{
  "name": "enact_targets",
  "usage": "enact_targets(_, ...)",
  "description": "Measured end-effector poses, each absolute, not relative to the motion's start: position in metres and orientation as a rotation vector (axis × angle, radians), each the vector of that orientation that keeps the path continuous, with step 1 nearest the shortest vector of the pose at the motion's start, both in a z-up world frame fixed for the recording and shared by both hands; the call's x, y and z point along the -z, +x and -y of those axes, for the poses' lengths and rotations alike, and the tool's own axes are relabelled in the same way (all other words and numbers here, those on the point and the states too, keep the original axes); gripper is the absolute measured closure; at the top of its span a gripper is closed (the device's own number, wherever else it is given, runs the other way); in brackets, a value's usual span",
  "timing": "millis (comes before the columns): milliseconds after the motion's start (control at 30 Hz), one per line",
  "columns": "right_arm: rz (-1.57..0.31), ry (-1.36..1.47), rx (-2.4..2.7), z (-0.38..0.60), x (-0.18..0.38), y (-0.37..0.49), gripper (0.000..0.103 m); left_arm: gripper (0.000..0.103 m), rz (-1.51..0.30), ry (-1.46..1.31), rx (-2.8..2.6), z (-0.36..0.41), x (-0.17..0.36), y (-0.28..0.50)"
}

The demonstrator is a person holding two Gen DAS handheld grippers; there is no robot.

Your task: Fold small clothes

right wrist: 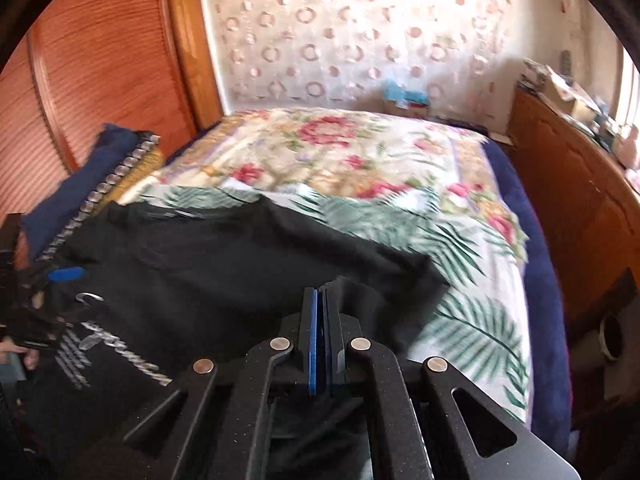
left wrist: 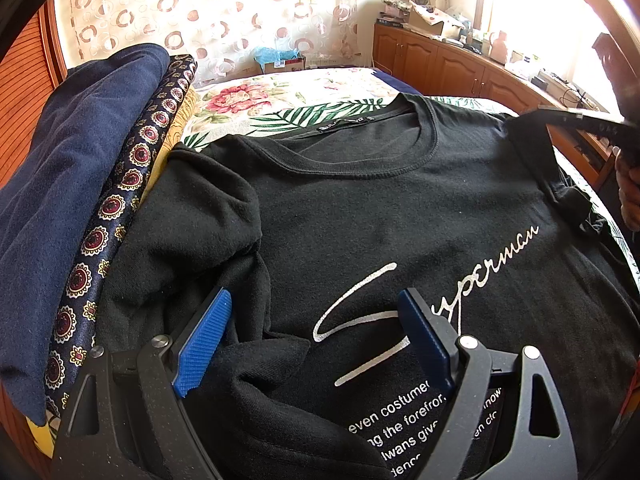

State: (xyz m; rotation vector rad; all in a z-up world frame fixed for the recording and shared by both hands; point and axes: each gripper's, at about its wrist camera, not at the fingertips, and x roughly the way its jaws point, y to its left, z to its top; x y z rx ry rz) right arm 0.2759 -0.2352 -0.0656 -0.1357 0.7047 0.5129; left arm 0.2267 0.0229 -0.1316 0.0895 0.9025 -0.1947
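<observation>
Black T-shirt (left wrist: 400, 216) flat on bed (right wrist: 360, 160). Left gripper (left wrist: 316, 344) jaws apart over it; right gripper (right wrist: 320, 344) jaws clamped on its sleeve edge.

Window (left wrist: 560, 20) glare blows out — right-wrist view motion-blurred, fisheye edges dark.

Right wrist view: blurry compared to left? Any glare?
Right wrist view: motion-smeared, the floral bedspread and the black T-shirt print unreadable. Left wrist view: sharp, "Superman" legible on the shirt, but the window at upper right is blown out. Both bend straight edges, fisheye.
</observation>
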Motion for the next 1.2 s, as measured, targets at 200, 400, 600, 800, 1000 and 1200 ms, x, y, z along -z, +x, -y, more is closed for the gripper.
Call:
enact_targets(200, -0.708, -0.116, -0.7, 0.193, 0.049, 0.268, 0.101, 0.017, -0.903, 0.089, 0.195, -0.023, 0.132, 0.227)
enact_targets(400, -0.694, -0.084, -0.672, 0.21, 0.049, 0.274, 0.073, 0.017, -0.903, 0.089, 0.195, -0.024, 0.132, 0.227)
enact_targets(600, -0.758, -0.125, -0.46, 0.245, 0.082, 0.28, 0.058, 0.017, -0.903, 0.089, 0.195, -0.024, 0.132, 0.227)
enact_targets(800, -0.813, -0.114, -0.351, 0.264, 0.11, 0.296, 0.058, 0.017, -0.903, 0.089, 0.195, -0.024, 0.131, 0.227)
enact_targets(1000, -0.827, -0.116, -0.334, 0.253, 0.113, 0.334, 0.058, 0.017, -0.903, 0.088, 0.194, -0.024, 0.131, 0.227)
enact_targets(1200, -0.799, -0.147, -0.318, 0.238, 0.116, 0.339, 0.057, 0.017, -0.905, 0.089, 0.194, -0.025, 0.131, 0.228)
